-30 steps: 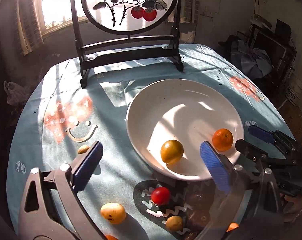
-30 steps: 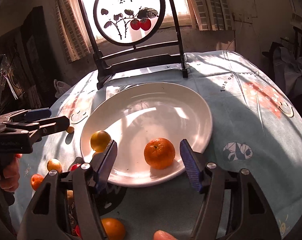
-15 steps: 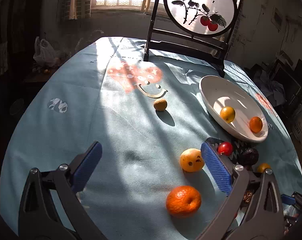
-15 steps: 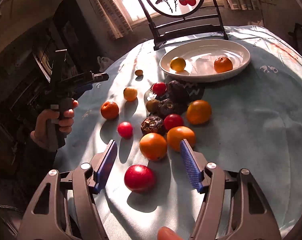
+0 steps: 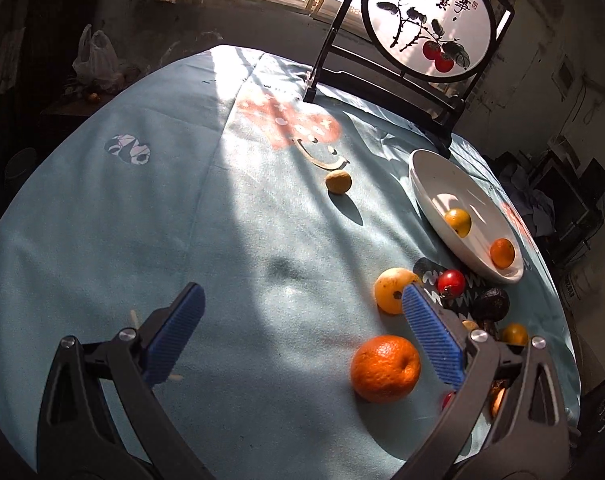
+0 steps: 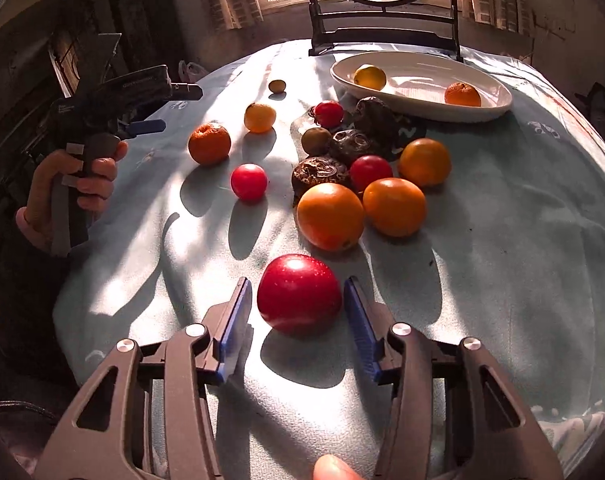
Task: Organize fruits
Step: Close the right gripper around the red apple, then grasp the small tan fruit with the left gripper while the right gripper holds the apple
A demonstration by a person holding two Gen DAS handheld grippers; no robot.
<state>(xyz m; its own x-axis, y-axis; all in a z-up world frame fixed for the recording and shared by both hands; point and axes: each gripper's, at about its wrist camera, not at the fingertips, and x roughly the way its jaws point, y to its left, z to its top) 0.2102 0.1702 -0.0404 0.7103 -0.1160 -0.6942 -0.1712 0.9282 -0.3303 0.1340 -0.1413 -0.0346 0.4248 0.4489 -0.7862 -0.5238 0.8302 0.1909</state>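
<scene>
Fruits lie scattered on a light blue tablecloth. A white plate [image 6: 498,106] at the back holds a yellow fruit [image 6: 369,76] and a small orange [image 6: 462,94]; the plate also shows in the left wrist view [image 5: 430,200]. My right gripper [image 6: 296,304] is open, its jaws on either side of a red apple [image 6: 299,294], close to it but apart. My left gripper [image 5: 298,318] is open and empty above the cloth, with an orange [image 5: 384,368] just inside its right finger. It shows in the right wrist view [image 6: 142,108] at the left, held in a hand.
A cluster of oranges [image 6: 329,216], red fruits [image 6: 248,181] and dark wrinkled fruits [image 6: 320,172] lies mid-table. A small brownish fruit [image 5: 338,181] sits alone. A dark wooden stand with a round painted screen [image 5: 428,20] stands behind the plate. The table edge curves close at the front.
Both grippers pulled back from the plate toward the near side of the table. My right gripper has come down around the red apple and narrowed. My left gripper moved closer to the orange.
</scene>
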